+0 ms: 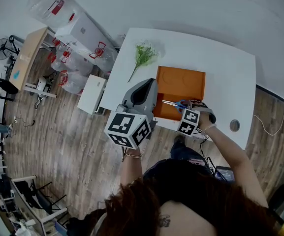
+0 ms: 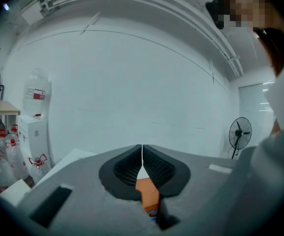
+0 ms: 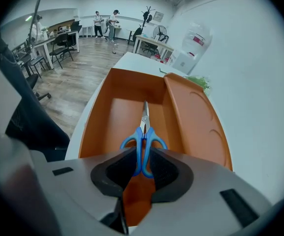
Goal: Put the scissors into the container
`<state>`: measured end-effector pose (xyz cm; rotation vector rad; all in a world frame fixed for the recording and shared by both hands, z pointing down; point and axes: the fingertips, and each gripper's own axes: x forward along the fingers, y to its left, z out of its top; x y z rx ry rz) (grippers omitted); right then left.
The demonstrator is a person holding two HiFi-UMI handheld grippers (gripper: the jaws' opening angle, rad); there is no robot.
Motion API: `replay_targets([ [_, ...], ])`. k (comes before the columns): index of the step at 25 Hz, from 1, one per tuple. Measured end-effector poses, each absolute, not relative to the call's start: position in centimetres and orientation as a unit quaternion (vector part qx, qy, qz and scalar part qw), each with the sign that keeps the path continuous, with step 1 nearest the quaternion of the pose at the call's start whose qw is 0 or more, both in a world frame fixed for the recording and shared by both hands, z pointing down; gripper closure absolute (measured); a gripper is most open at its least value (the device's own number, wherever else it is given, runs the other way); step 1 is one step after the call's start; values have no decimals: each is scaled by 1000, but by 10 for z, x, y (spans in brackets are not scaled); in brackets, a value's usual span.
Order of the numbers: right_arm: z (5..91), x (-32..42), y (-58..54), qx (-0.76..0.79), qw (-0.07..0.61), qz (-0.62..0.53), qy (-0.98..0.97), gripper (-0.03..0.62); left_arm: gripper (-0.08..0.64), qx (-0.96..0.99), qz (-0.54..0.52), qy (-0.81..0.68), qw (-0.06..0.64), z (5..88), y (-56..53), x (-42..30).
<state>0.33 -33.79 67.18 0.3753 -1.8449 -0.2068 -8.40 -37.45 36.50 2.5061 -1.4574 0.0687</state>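
Note:
Blue-handled scissors [image 3: 143, 142] with steel blades hang over the open compartment of the orange container [image 3: 107, 127]. My right gripper [image 3: 142, 167] is shut on their handles, blades pointing away from me. In the head view the scissors [image 1: 175, 103] sit just above the container [image 1: 178, 85] near its front right part, with the right gripper [image 1: 187, 106] behind them. My left gripper [image 1: 149, 90] is raised at the container's left edge, held high, its jaws shut with nothing between them. In the left gripper view a sliver of the container [image 2: 148, 196] shows below the shut jaws.
The container's orange lid [image 3: 201, 122] lies beside the compartment on the right. A green plant sprig [image 1: 142, 57] lies on the white table [image 1: 230, 77] at the far left. A round grommet [image 1: 235, 126] sits near the table's right front edge. Water bottles [image 1: 70, 65] stand on the floor left.

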Motion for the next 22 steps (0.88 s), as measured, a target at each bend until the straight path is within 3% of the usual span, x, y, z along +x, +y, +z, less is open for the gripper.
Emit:
replay_targets([
  [12, 687, 5, -337, 135, 630, -88, -760, 509, 539, 857, 26, -499, 127, 372, -371, -90],
  [22, 664, -2, -342, 198, 575, -64, -791, 483, 538, 859, 22, -499, 116, 364, -360, -92],
])
